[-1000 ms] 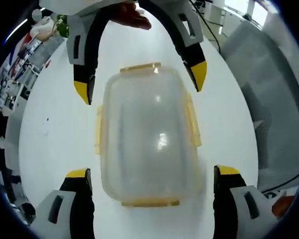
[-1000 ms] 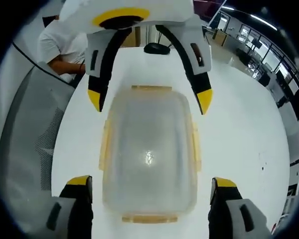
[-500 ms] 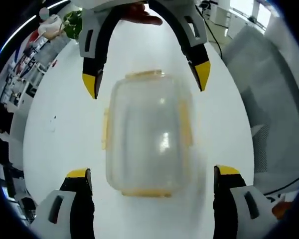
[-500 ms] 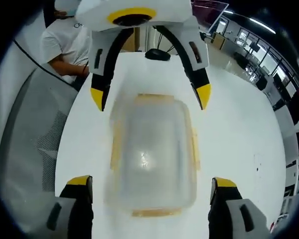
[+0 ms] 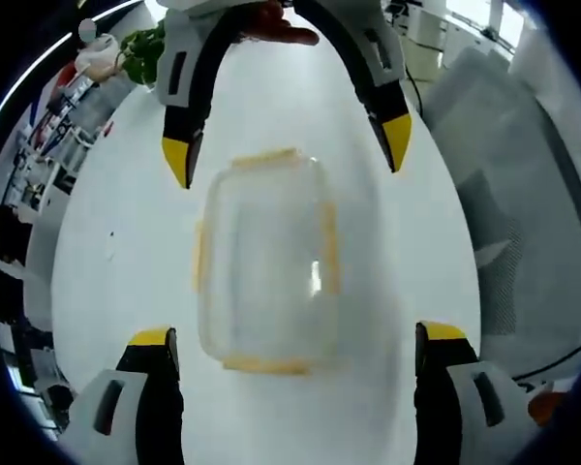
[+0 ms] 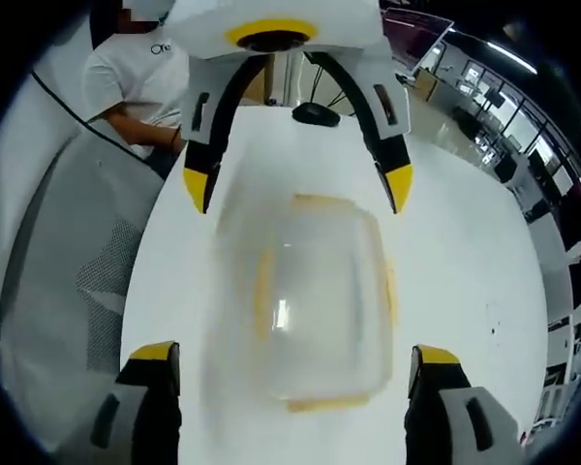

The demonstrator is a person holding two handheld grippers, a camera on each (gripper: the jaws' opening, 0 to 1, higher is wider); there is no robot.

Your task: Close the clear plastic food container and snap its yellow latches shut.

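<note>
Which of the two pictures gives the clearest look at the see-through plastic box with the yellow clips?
The left gripper view. There the plastic box lies on the white table with its outline and yellow clips fairly readable. In the right gripper view the same box is smeared by motion blur, so its edges and clips look doubled.

Clear plastic food container [image 5: 263,262] sits on round white table [image 5: 107,291], lid on top, latches [image 5: 200,260] along its four sides. In left gripper view, left gripper [image 5: 292,341] near side of container, jaws wide apart, touching nothing; right gripper [image 5: 289,145] at far end, facing it. In right gripper view, container [image 6: 310,291] lies between right gripper [image 6: 292,358] and left gripper [image 6: 300,184]. Grey mesh chair [image 6: 63,291] left of table; person in white shirt [image 6: 136,82] beyond chair.
</note>
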